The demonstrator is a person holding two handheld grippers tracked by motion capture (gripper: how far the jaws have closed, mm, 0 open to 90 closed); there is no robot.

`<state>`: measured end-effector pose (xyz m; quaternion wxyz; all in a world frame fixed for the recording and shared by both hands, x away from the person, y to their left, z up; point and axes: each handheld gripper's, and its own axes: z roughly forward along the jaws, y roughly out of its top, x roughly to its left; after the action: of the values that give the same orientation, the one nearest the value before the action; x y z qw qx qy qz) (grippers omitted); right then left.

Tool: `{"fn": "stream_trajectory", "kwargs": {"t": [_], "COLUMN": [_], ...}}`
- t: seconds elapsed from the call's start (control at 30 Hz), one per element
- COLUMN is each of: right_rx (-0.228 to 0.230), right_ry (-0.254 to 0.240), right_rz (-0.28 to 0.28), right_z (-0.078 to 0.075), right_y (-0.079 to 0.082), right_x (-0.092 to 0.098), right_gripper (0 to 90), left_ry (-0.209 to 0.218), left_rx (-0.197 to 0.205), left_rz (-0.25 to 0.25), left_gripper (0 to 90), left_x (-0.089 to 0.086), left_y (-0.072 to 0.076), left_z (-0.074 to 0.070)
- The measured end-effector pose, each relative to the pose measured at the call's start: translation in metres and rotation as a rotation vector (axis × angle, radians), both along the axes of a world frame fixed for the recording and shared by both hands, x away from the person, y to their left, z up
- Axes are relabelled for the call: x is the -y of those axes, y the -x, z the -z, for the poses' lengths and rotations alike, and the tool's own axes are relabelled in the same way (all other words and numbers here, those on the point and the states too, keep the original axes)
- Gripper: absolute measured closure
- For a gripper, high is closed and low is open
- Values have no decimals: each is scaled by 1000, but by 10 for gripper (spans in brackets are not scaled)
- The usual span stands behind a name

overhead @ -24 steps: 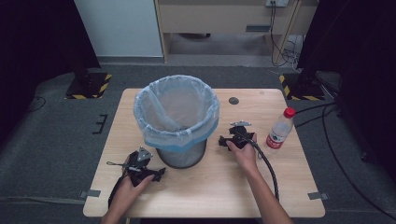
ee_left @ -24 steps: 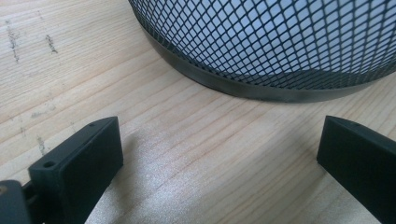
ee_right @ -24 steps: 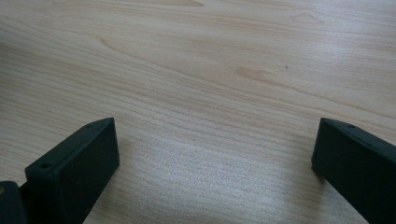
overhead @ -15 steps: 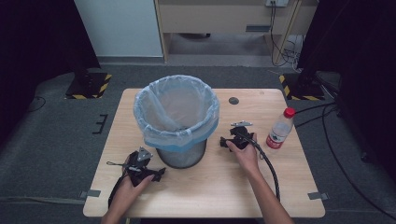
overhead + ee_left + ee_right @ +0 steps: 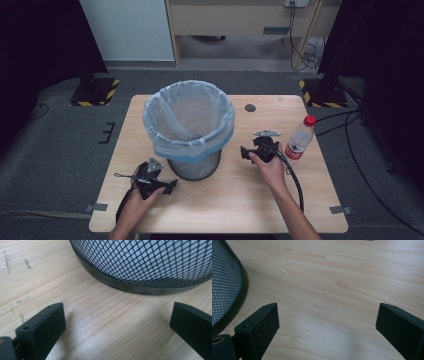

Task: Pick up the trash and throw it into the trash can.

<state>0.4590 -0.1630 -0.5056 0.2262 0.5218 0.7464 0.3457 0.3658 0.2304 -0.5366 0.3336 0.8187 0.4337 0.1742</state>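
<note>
A black wire-mesh bin (image 5: 192,150) lined with a pale blue bag (image 5: 189,117) stands upright at the middle of the wooden worktop (image 5: 230,200). The left tongs (image 5: 169,186) rest low on the worktop just beside the bin's near left foot, held in the person's left hand (image 5: 141,197); in the left gripper view their jaws stand wide apart with bare wood between them and the bin's mesh wall and dark base rim (image 5: 130,287) close ahead. The right tongs (image 5: 243,151) sit to the bin's right, near it but apart, gripped by the right hand (image 5: 270,167); their jaws are likewise spread wide and grasp nothing, the bin's base at the left edge of the right gripper view. A clear plastic bottle (image 5: 300,140) with a red cap stands upright just beyond the right hand
</note>
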Motion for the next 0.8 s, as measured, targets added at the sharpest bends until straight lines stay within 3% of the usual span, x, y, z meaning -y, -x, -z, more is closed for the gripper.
{"fn": "stream_trajectory", "kwargs": {"t": [0.8], "right_rx": [108], "right_ry": [-26], "right_rz": [0], "right_z": [-26], "right_y": [61], "right_x": [39], "right_gripper": [59], "left_ry": [0], "left_rx": [0], "left_rz": [0], "left_gripper": [0], "left_x": [0], "left_y": [0], "left_z": [0]}}
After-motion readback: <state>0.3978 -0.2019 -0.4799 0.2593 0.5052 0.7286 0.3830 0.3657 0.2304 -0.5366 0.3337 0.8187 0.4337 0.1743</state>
